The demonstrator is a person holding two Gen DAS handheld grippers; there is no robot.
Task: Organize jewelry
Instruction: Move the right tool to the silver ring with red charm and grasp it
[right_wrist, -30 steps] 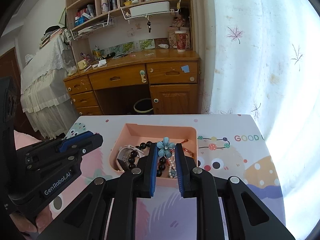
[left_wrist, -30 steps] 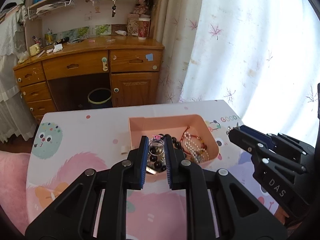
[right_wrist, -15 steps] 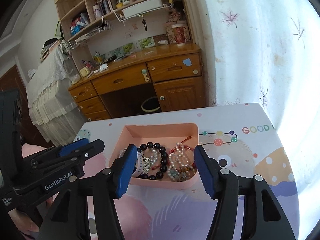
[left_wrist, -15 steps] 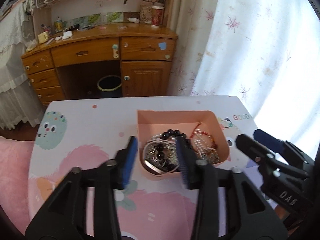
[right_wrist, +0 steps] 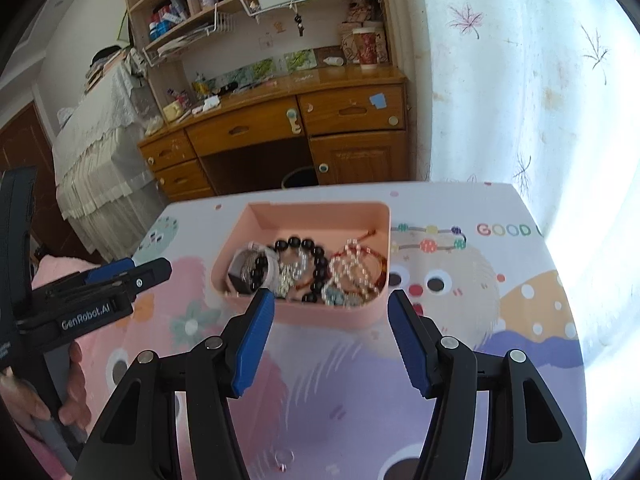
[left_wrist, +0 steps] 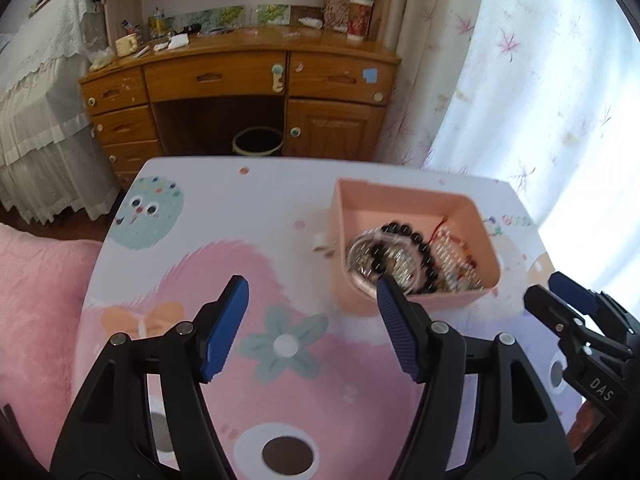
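Observation:
A pink box (right_wrist: 360, 314) stands on the cartoon-print table and holds jewelry: a black bead bracelet (right_wrist: 318, 258), a pearl bracelet (right_wrist: 352, 268), a silver watch (right_wrist: 250, 266) and a blue flower clip (right_wrist: 336, 296). The box also shows in the left wrist view (left_wrist: 400, 200) at right. A small ring (right_wrist: 284, 459) lies on the table near my right gripper's base. My right gripper (right_wrist: 330, 340) is open and empty, just in front of the box. My left gripper (left_wrist: 310, 328) is open and empty, left of the box.
The table (left_wrist: 248, 208) carries a pink cartoon print. A pink cushion (left_wrist: 36, 280) lies at its left edge. A wooden desk (left_wrist: 240, 80) with a bin (left_wrist: 258, 142) under it stands behind. A curtain (right_wrist: 520, 80) hangs at right.
Both grippers opened and let go: the left dropped the watch, the right the blue flower clip, into the pink box. Both then drew back, the left also moving left.

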